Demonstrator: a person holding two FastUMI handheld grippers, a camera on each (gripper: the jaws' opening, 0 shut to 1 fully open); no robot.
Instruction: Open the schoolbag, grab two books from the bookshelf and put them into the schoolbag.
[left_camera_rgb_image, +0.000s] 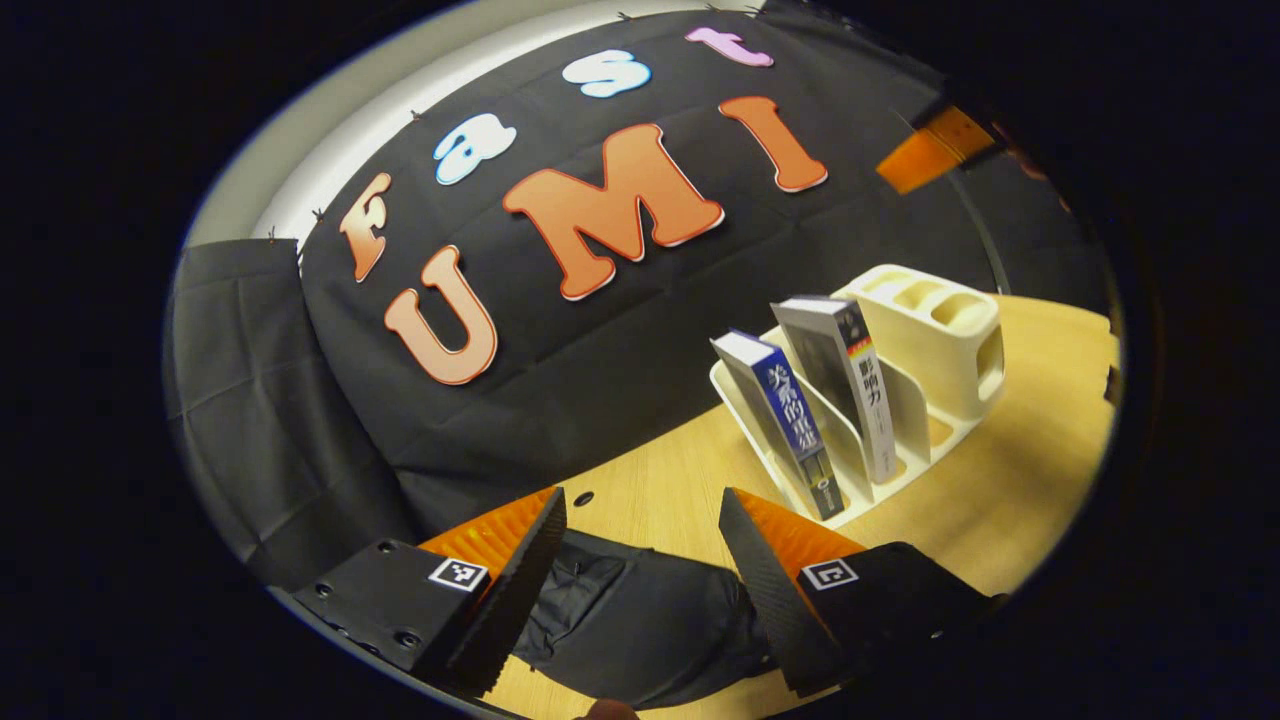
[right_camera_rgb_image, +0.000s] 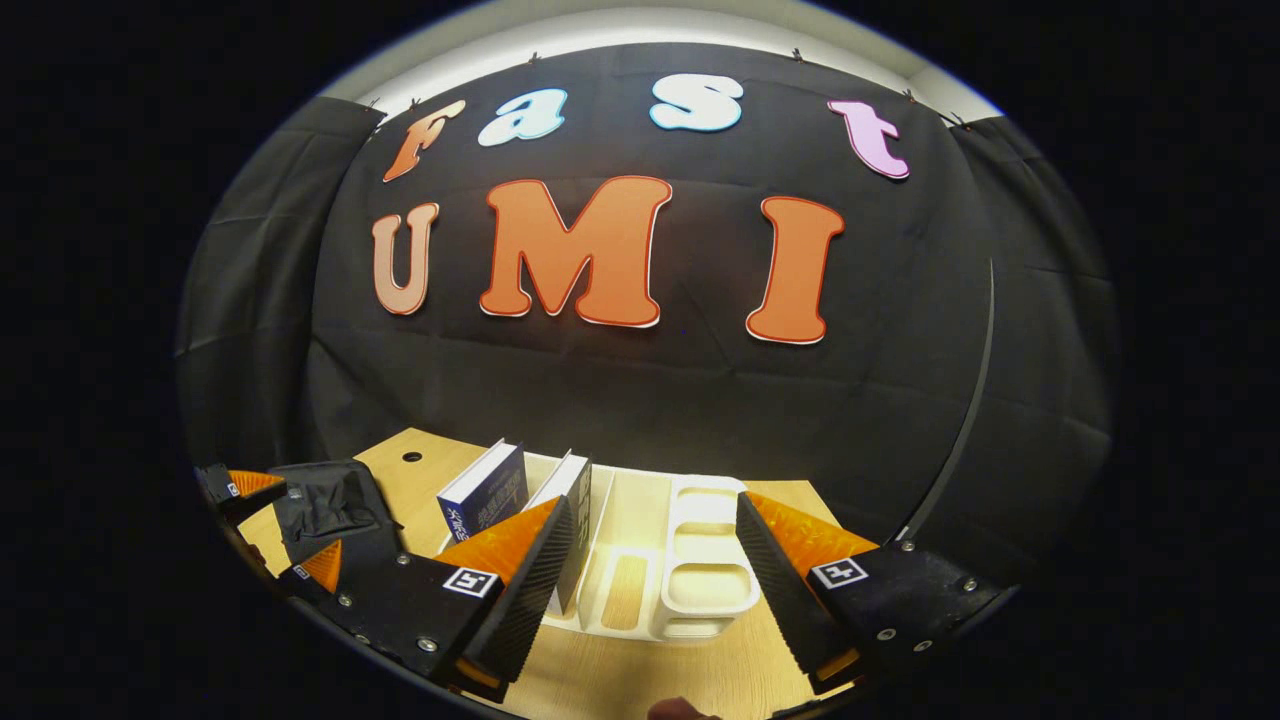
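Two books (left_camera_rgb_image: 800, 415) in one bookshelf (left_camera_rgb_image: 935, 345)

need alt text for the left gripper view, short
The left gripper, jaws open, hangs over a black schoolbag lying on a wooden table. Beyond it to the right, a cream bookshelf holds two leaning books, one blue and one grey, in front of a black cloth wall.
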